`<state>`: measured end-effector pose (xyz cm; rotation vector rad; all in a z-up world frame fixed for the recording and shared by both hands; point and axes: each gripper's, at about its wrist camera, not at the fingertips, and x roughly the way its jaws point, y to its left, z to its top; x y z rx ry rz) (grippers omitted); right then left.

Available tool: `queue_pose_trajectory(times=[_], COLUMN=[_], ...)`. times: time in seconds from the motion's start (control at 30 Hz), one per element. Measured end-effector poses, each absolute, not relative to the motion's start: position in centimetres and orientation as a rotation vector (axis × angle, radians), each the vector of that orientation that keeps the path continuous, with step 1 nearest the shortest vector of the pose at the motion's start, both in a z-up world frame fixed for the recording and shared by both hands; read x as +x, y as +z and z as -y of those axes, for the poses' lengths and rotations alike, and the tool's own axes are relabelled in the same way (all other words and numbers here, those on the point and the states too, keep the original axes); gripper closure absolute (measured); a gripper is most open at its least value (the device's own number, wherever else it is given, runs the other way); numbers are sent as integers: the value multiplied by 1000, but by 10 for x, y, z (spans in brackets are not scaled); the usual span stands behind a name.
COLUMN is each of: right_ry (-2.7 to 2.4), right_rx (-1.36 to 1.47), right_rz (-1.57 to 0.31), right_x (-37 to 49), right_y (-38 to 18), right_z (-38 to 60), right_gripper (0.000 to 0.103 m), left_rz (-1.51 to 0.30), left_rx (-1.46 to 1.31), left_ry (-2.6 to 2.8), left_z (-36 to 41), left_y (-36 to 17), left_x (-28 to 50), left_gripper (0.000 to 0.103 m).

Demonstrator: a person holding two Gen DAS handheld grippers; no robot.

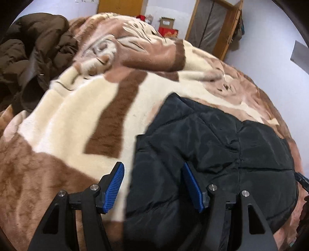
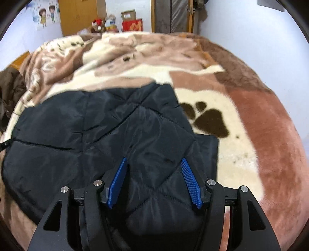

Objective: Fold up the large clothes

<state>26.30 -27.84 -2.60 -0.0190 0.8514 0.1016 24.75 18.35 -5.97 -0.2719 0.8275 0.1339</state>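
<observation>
While both tools, left tool (image 1: 152, 185) and right tool (image 2: 153, 181), hover agape, empty, over black jacket (image 2: 108, 131) on bed (image 1: 58, 119): grab matching corners, fold evenly.

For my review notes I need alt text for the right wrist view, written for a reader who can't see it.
A folded black puffer jacket lies on a cream and brown paw-print blanket, with the right gripper open just above it, blue pads apart and holding nothing. A brown coat sits at the left edge; a wooden wardrobe stands behind.
</observation>
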Motion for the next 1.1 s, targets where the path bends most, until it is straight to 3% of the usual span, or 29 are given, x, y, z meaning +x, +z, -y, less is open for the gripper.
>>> queue_pose_trajectory(times=[0.1,0.2,0.57,0.7,0.97,1.1], right_ry=[95,92,128,158,205,230], right_rx=[34,80,282,324,392,408], right_rz=[-877,-920,-982,-1012,-1018,-1027], right_x=[244,239,273,281,272,281], right_y=[-36,-53,-78,-86,-89,-96], right_z=[299,313,341,346,359,362], right_gripper=[44,37,30,25,25,23], left_rz=[-852,-901,-946,-961,-929,-942], left_rx=[-300,-342,-390,-428,-480,-490], left_ry=[158,147,69,39,-3,-10], left_z=[-199,-207,-198,-202,-206,-206], left_y=[-69,-90,-108,-113,-109,-116], left_x=[239,241,278,282,270,282], left_gripper=[37,36,35,31,33,27])
